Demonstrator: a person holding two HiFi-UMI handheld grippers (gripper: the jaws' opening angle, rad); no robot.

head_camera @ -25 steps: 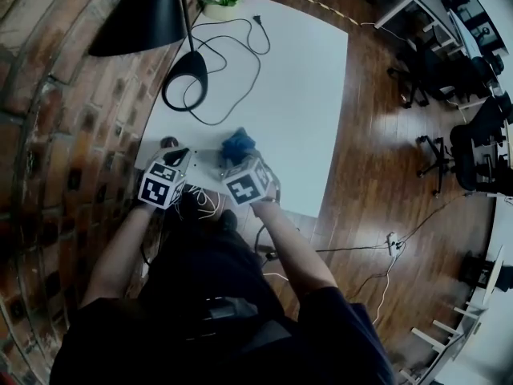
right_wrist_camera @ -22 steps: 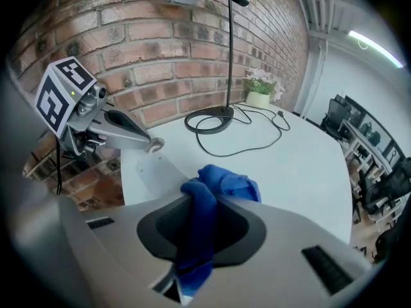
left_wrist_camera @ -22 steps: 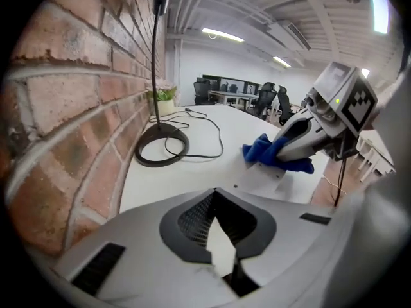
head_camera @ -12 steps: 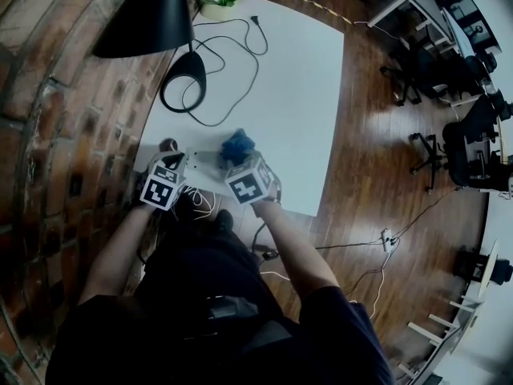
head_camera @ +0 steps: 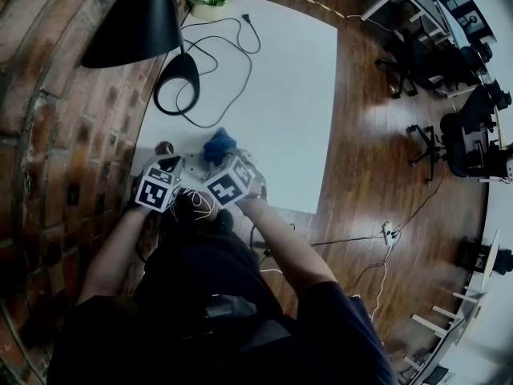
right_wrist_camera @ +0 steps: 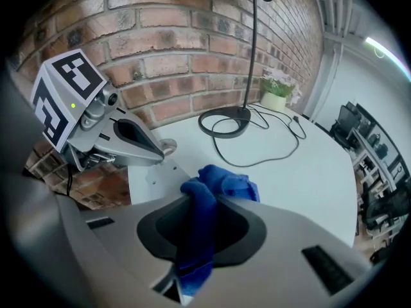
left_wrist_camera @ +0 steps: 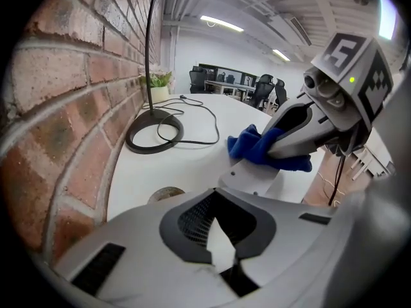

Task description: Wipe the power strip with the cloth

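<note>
right gripper (right_wrist_camera: pixel 192 255) jaws pinch the soft, crumpled blue cloth (right_wrist_camera: pixel 225 183) against the flat white power strip (left_wrist_camera: pixel 257 186). left gripper (left_wrist_camera: pixel 221 252) jaws are pressed together, possibly on its edge. a round black lamp base (left_wrist_camera: pixel 154 135) lies beyond.

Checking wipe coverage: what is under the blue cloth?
The crumpled blue cloth lies on a flat white plastic power strip; the strip's part directly beneath is covered.
</note>
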